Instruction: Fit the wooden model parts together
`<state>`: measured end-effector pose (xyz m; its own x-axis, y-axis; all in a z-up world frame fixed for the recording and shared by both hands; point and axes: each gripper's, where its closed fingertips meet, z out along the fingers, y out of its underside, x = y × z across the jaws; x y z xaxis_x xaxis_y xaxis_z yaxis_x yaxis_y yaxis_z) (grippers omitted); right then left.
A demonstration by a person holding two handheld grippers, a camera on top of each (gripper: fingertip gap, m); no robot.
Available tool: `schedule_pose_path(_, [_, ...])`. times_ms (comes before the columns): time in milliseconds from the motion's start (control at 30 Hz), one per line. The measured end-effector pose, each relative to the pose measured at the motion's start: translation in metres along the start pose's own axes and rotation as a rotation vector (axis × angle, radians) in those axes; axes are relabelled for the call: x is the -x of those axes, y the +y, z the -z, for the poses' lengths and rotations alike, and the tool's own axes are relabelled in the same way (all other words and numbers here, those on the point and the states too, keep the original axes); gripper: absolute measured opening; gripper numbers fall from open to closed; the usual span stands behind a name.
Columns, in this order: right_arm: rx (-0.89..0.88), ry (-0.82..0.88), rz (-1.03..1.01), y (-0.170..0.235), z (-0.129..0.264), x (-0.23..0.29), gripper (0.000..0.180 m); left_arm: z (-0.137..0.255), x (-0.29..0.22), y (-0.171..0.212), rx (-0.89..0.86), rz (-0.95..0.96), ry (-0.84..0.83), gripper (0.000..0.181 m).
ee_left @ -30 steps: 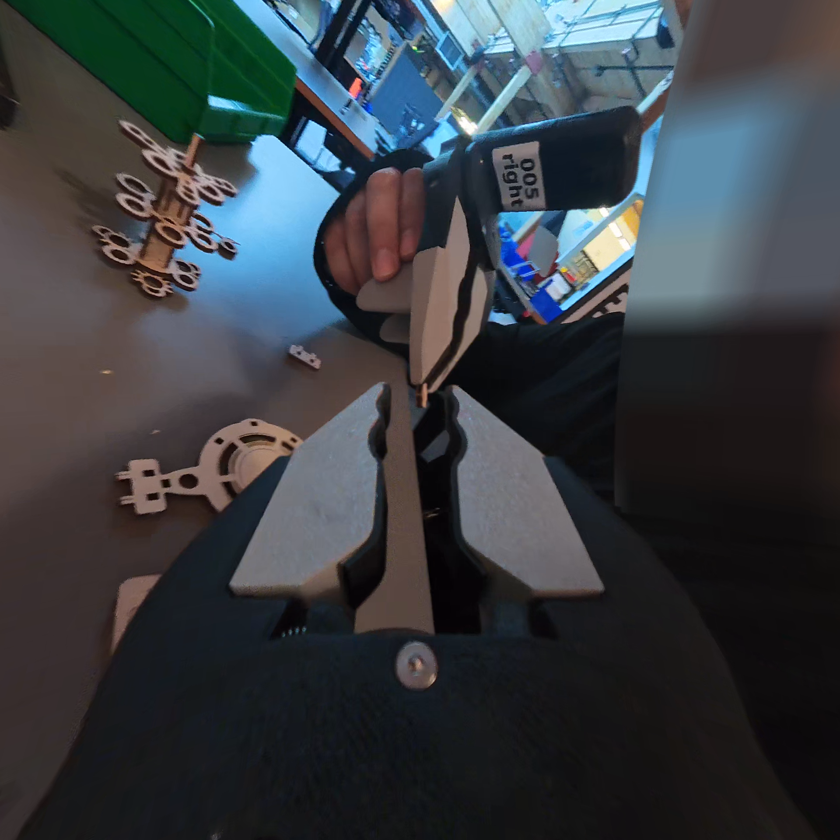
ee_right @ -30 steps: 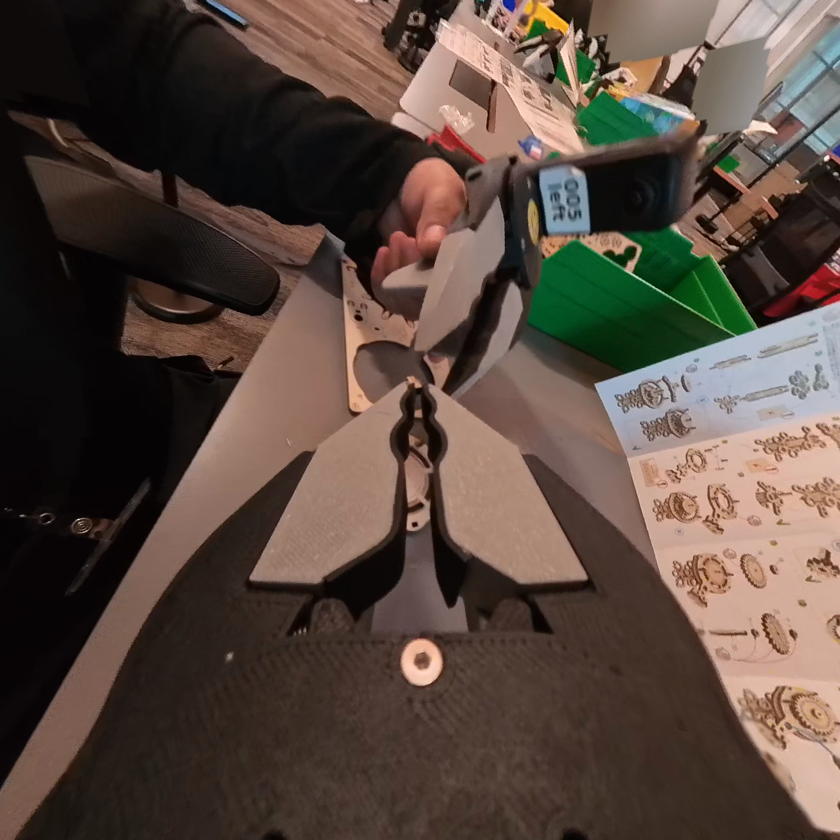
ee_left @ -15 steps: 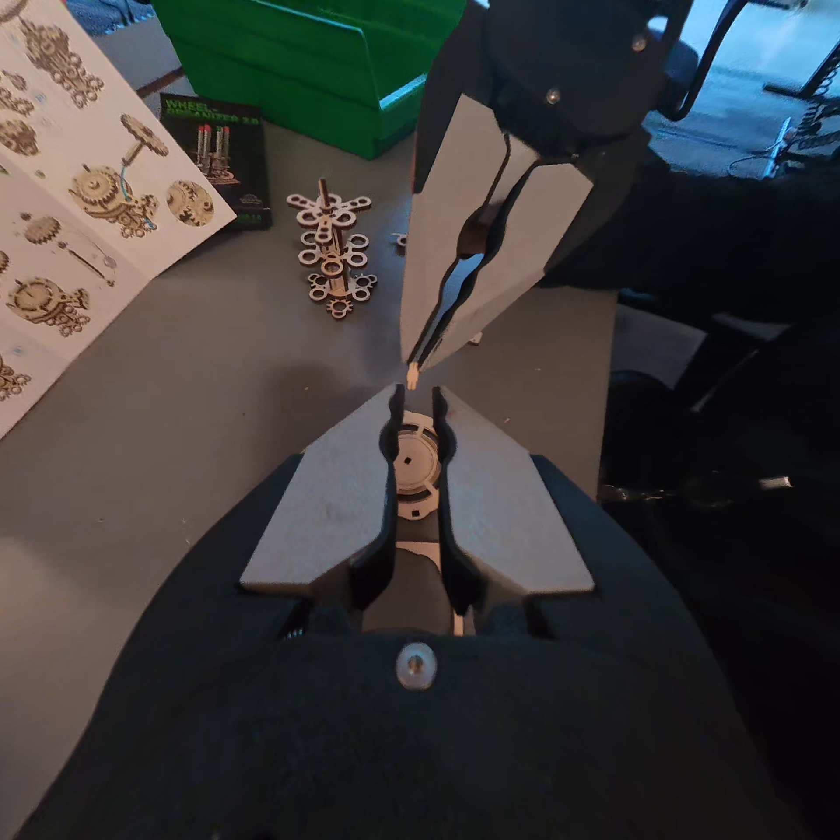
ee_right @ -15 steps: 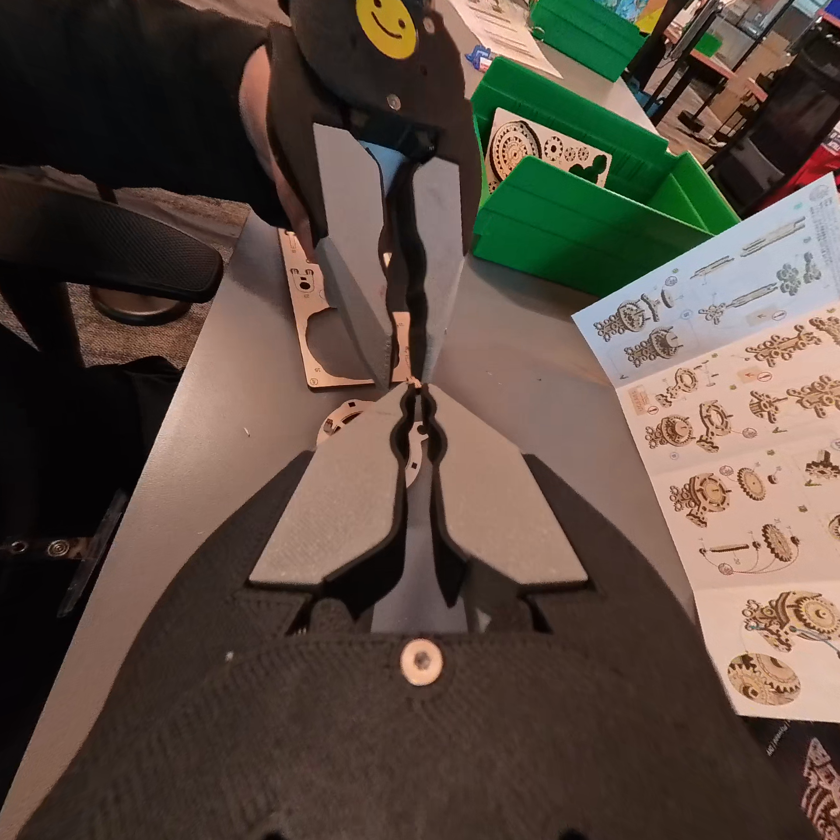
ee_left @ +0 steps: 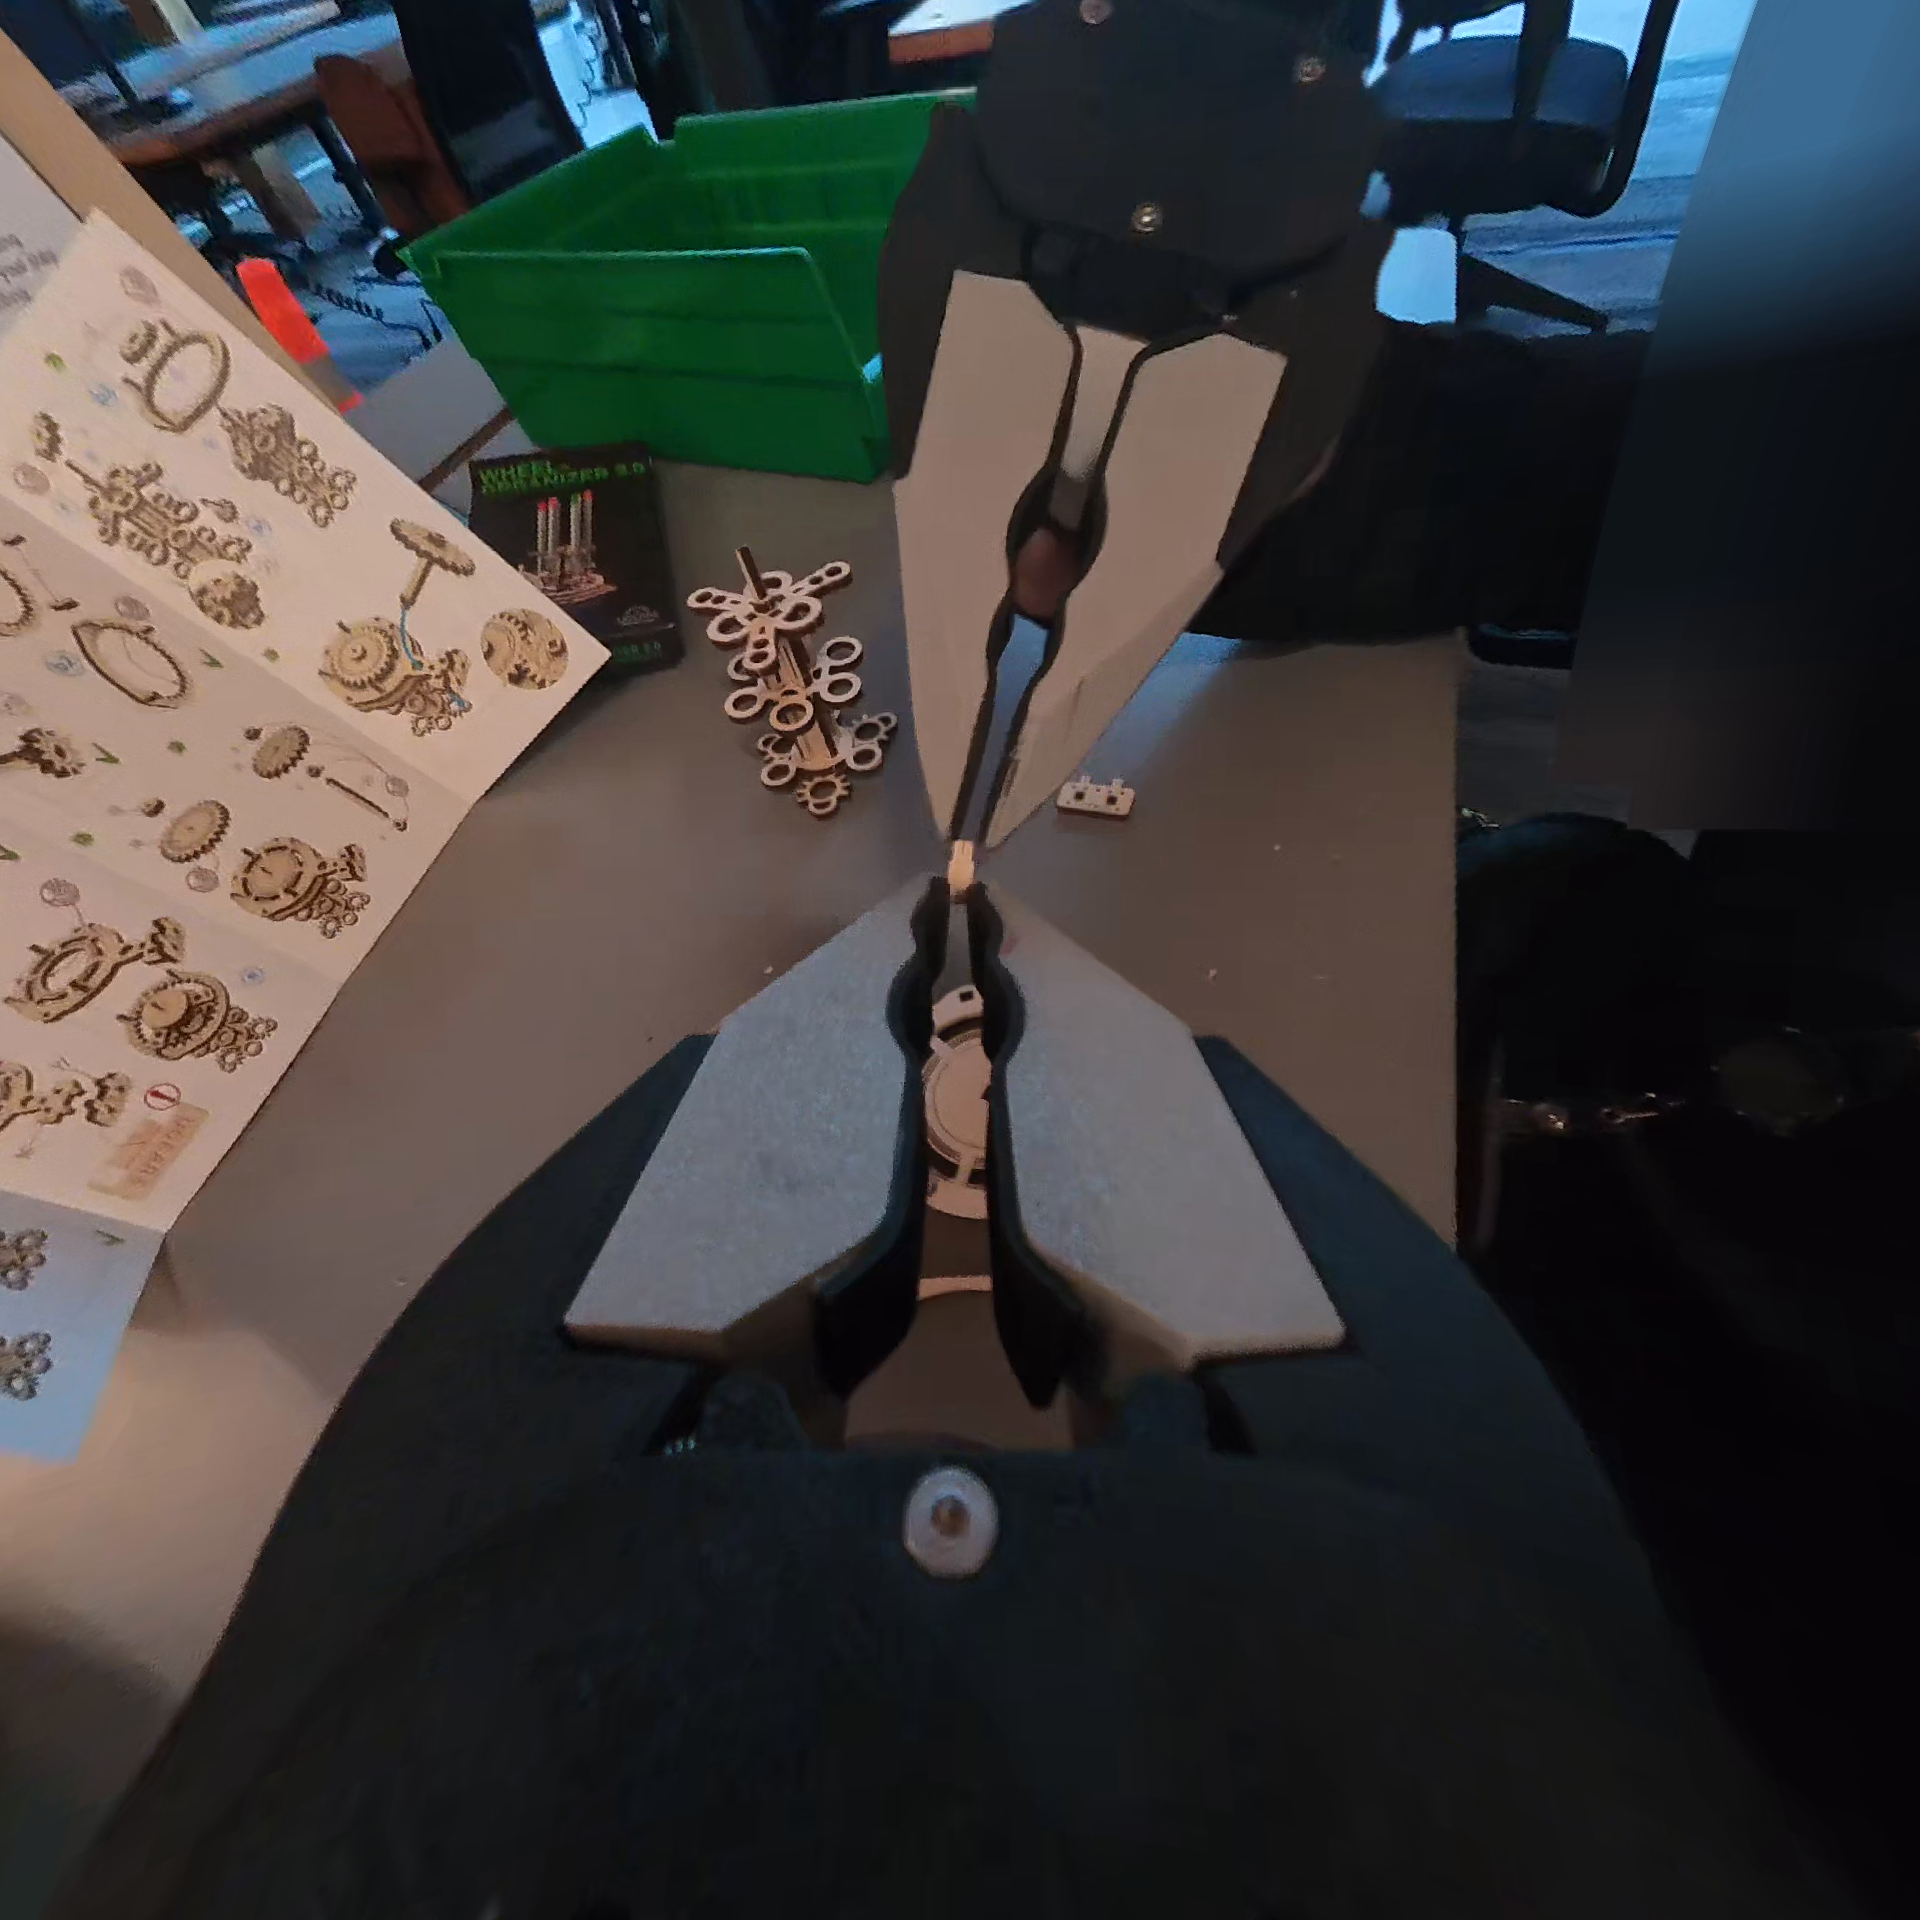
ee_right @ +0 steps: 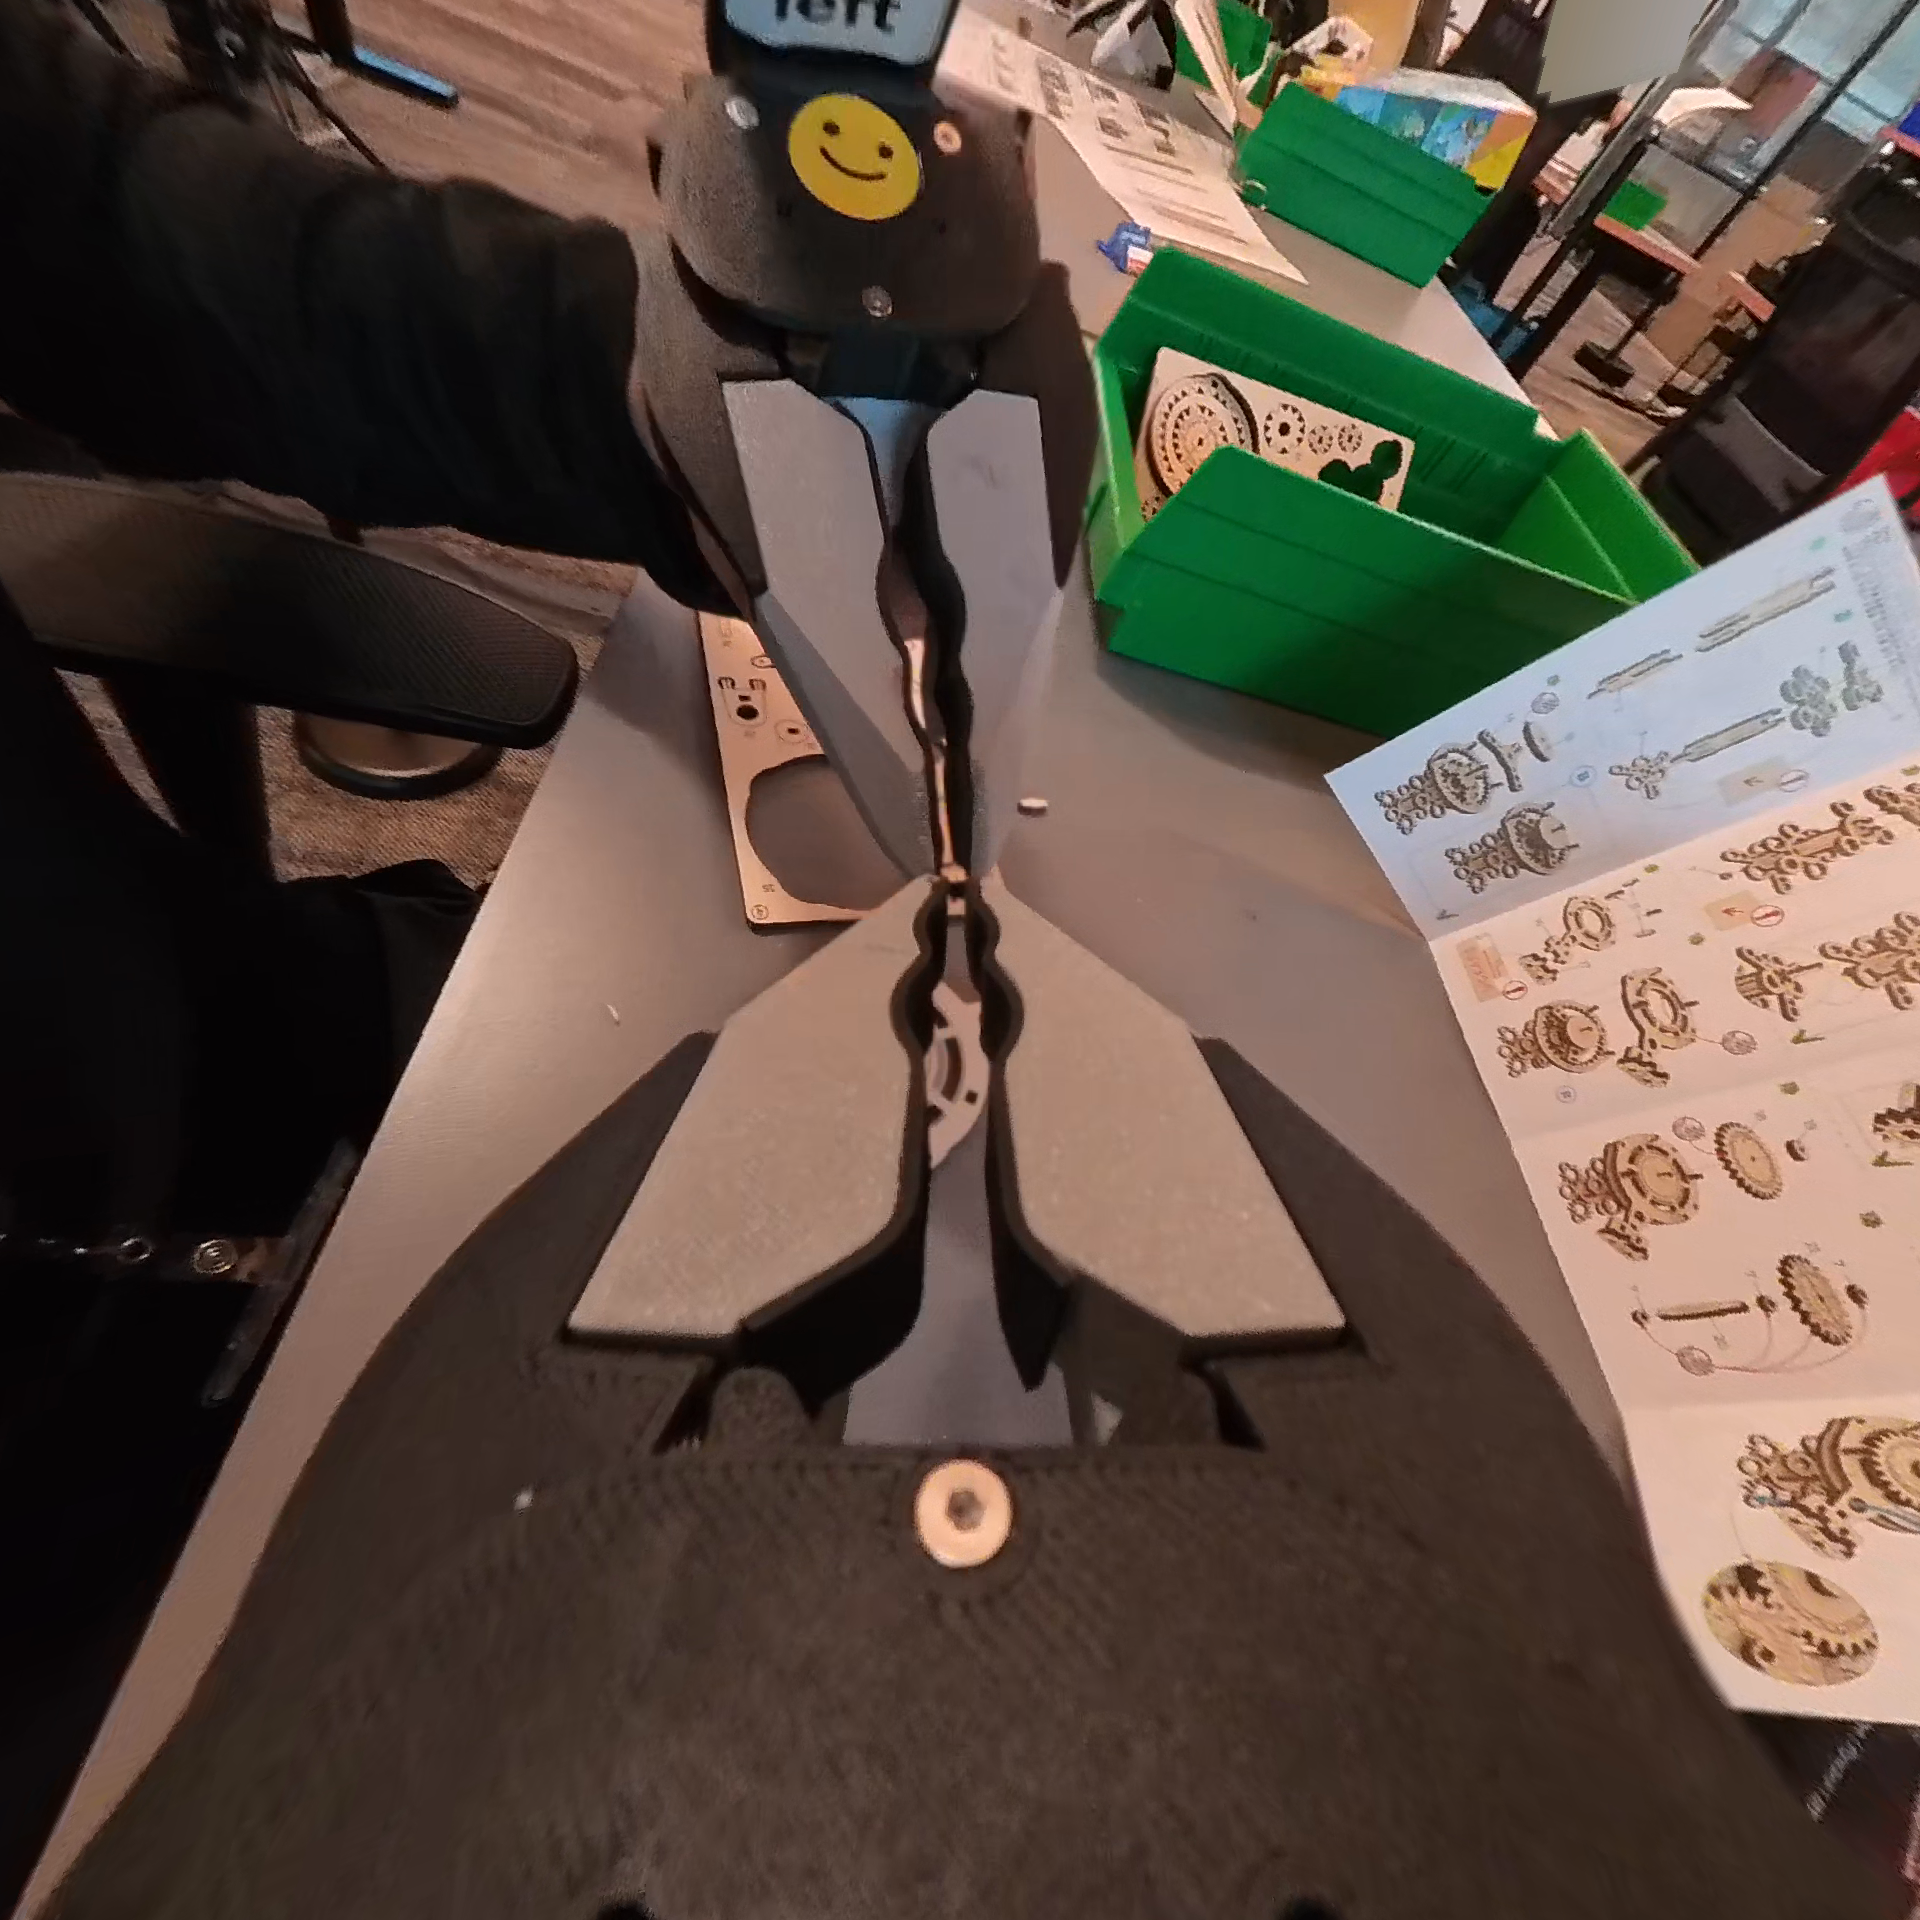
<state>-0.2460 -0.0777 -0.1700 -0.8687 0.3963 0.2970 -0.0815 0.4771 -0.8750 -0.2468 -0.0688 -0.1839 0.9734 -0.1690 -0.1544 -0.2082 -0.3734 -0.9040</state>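
A tiny pale wooden piece [ee_left: 962,864] is pinched between the two grippers' tips, which meet above the grey table [ee_left: 623,935]. My left gripper [ee_left: 953,896] has its jaws closed on the piece's near end. My right gripper [ee_left: 968,831] comes in from the far side, shut on the other end. In the right wrist view the piece [ee_right: 948,883] sits between my right gripper [ee_right: 951,902] and my left gripper [ee_right: 943,862]. A round wooden disc part [ee_left: 961,1101] lies on the table below and shows through the finger gap [ee_right: 951,1081].
A wooden ring-loop assembly [ee_left: 795,686] and a small flat connector [ee_left: 1094,797] lie beyond. Green bins [ee_right: 1351,582], an instruction sheet [ee_right: 1714,1039], a dark booklet [ee_left: 571,551] and a cut-out wooden sheet [ee_right: 779,821] surround the spot. The table edge [ee_left: 1455,935] is on the right. Both grippers' tips are close together, under 4 cm apart.
Both grippers swung down over the table. The tips closed in until they met at the small piece, and my left jaws narrowed onto it.
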Motion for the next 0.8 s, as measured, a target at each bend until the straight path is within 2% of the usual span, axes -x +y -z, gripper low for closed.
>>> schedule_pose_path(233, [-0.010,-0.013,0.029,-0.002,0.000,0.005,0.003,0.008,-0.009,-0.011,-0.117,-0.012,0.059,0.000])
schedule_pose_path(800, [-0.042,-0.037,0.042,-0.008,0.002,0.010,0.000,0.009,-0.014,-0.017,-0.134,-0.019,0.076,0.000])
